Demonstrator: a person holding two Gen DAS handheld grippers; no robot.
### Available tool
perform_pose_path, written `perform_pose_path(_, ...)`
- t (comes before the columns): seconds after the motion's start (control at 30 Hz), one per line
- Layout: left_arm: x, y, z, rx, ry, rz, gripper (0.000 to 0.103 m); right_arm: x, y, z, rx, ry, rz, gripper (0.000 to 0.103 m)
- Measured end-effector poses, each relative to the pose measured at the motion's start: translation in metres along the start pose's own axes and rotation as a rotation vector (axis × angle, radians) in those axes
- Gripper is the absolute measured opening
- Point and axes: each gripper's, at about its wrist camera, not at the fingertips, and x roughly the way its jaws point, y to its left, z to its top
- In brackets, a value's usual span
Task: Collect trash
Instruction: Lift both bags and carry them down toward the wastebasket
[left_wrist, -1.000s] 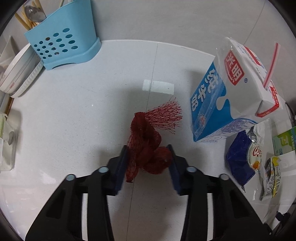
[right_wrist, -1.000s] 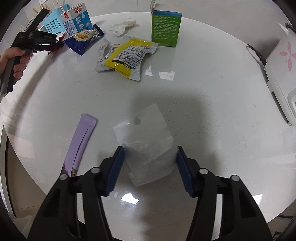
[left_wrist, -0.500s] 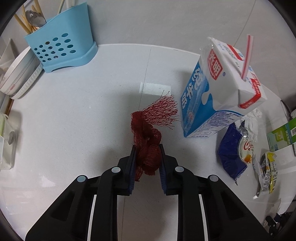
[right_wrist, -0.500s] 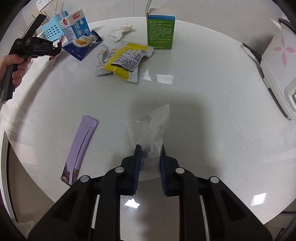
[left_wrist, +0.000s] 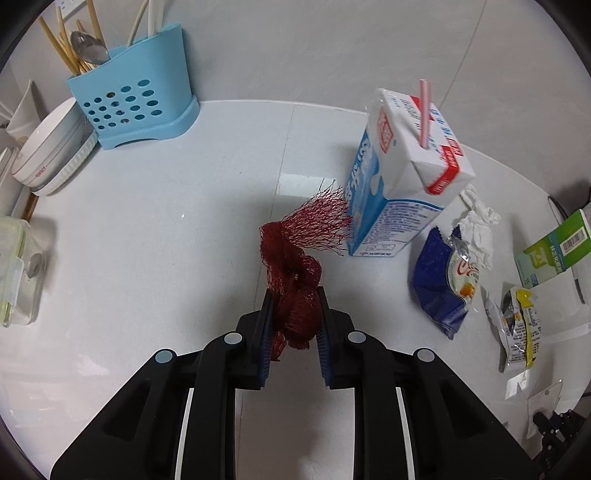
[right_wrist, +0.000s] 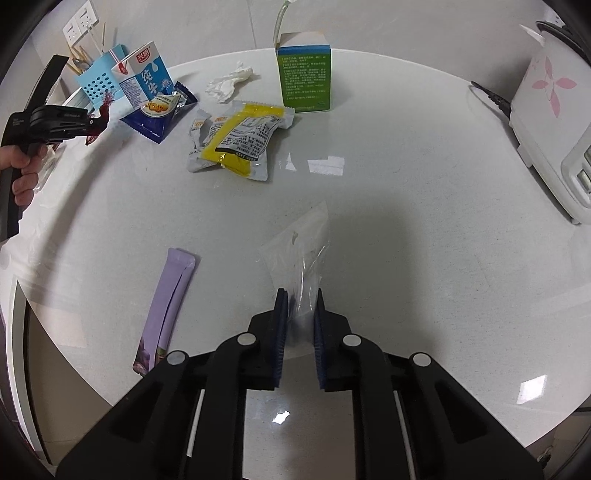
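My left gripper (left_wrist: 294, 295) is shut on a crumpled red mesh net (left_wrist: 291, 258), whose frayed end reaches toward a blue-and-white milk carton (left_wrist: 399, 177) with a straw. In the right wrist view that left gripper (right_wrist: 90, 120) sits at the far left in a person's hand, with the net (right_wrist: 105, 107) hanging from it. My right gripper (right_wrist: 299, 295) is shut on a clear plastic bag (right_wrist: 299, 243), pinched into a narrow fold between the pads above the white round table (right_wrist: 424, 221).
A purple sachet (right_wrist: 166, 306) lies left of the right gripper. Farther back lie a yellow wrapper (right_wrist: 243, 140), a blue snack bag (right_wrist: 155, 114), a tissue (right_wrist: 229, 83) and a green box (right_wrist: 304, 77). A blue utensil holder (left_wrist: 133, 99), bowls (left_wrist: 48, 151) and a rice cooker (right_wrist: 554, 122) stand at the edges.
The left jaws closed on the red net and carried it toward the milk carton. The right jaws closed on the clear bag, which folded up between them.
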Motion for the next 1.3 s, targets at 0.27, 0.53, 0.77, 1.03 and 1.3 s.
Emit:
perform_pose_path(0.27, -0.021, -0.008, -0.022, -0.007, -0.013, -0.005, 0.019, -0.006, -0.007, -0.002, 0.009, -0.017, 0.006, 0.012)
perform_pose_path(0.53, -0.039, -0.013, -0.053, -0.019, -0.016, -0.003, 0.019, -0.015, -0.011, -0.002, 0.008, -0.044, 0.025, 0.012)
perform_pose_path(0.77, -0.058, -0.016, -0.081, -0.033, -0.024, -0.007, 0.019, -0.021, -0.012, -0.002, 0.014, -0.062, 0.056, 0.012)
perform_pose_path(1.03, -0.086, -0.025, -0.105, -0.031, -0.047, -0.050, 0.019, -0.033, 0.000, -0.006, -0.002, -0.085, 0.061, 0.012)
perform_pose_path(1.3, -0.111, -0.035, -0.130, 0.026, -0.071, -0.111, 0.019, -0.056, 0.021, -0.019, 0.003, -0.109, 0.037, 0.012)
